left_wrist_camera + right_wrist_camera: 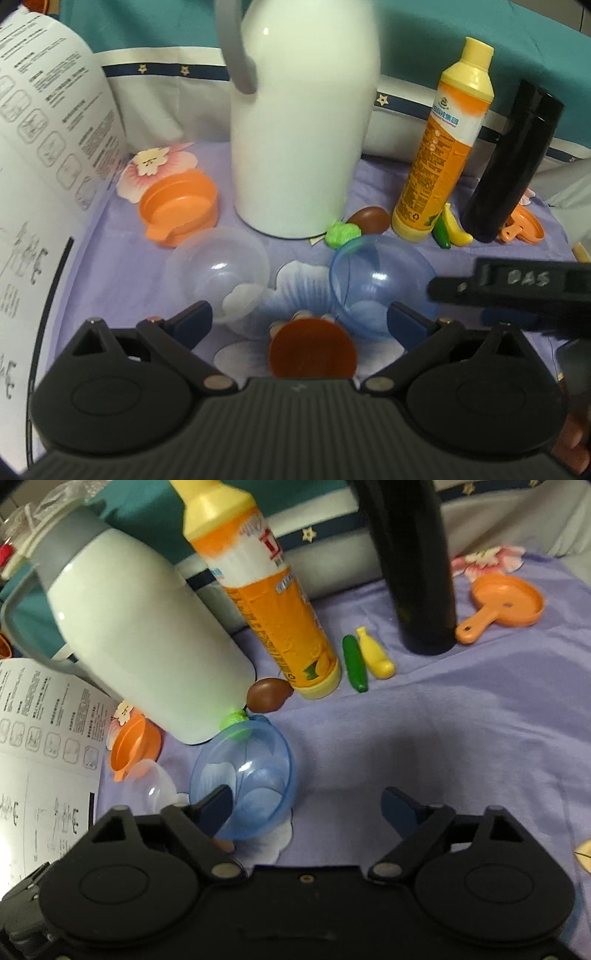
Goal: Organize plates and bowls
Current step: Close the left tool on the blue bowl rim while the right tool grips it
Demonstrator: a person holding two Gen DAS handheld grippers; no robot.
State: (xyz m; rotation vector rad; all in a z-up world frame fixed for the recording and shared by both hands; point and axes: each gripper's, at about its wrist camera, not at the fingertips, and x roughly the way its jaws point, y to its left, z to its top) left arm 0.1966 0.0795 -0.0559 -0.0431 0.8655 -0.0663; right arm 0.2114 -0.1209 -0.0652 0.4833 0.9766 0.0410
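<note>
Left gripper [300, 316] jaws wide, empty, over red disc [312, 350]. Right gripper [309, 808] wide, nothing held, marked "DAS". Clear bowl [218, 272] and blue bowl [382, 280] side by side on purple cloth [443, 738]. Orange bottle [441, 147] label unreadable.

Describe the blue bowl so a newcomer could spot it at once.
Start at the tall white jug standing on the lilac floral cloth. Just in front of its base, beside a small green toy, sits the blue bowl. It is see-through and tinted blue, unlike the colourless clear bowl next to it and the opaque orange cup behind.
</note>
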